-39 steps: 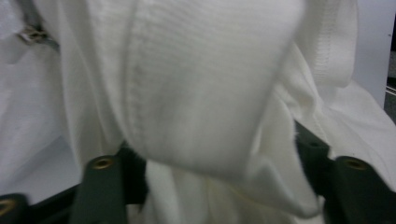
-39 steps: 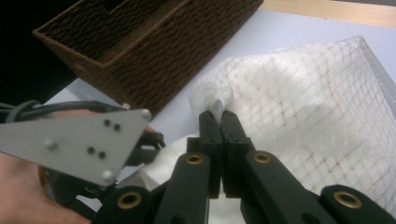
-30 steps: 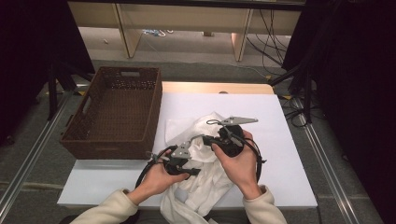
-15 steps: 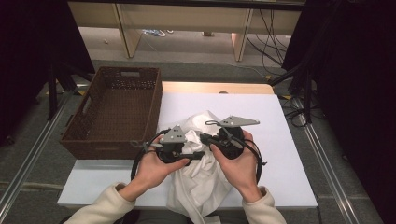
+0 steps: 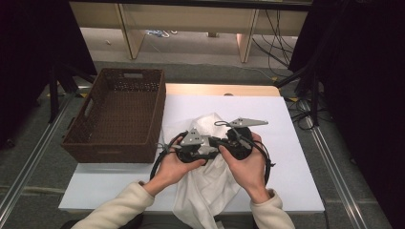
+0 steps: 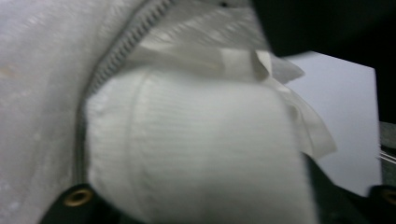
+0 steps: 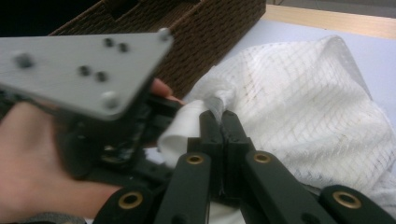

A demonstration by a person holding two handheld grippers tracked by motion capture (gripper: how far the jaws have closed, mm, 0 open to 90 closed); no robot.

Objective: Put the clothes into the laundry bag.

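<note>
A white garment (image 5: 205, 191) lies crumpled on the white table (image 5: 296, 157) and hangs over its near edge. My right gripper (image 7: 218, 114) is shut on a pinch of its fabric, beside the mesh lining (image 7: 303, 93). My left gripper (image 5: 210, 149) sits right next to the right gripper (image 5: 220, 141), nose to nose above the cloth. Its jaws have just been opening. A ribbed white cuff (image 6: 196, 154) bulges between them, with a zipper (image 6: 116, 51) running along the cloth to the left. The left gripper's grey plate (image 7: 88, 60) looms close in the right gripper view.
A brown woven basket (image 5: 114, 148) stands on the table's left part, just left of my hands. Bare table surface (image 5: 267, 105) lies beyond and to the right of the garment. Cables and dark stands are on the floor past the table.
My left hand has moved away from me and to the right, up against the right gripper. The right hand has stayed put, holding the cloth.
</note>
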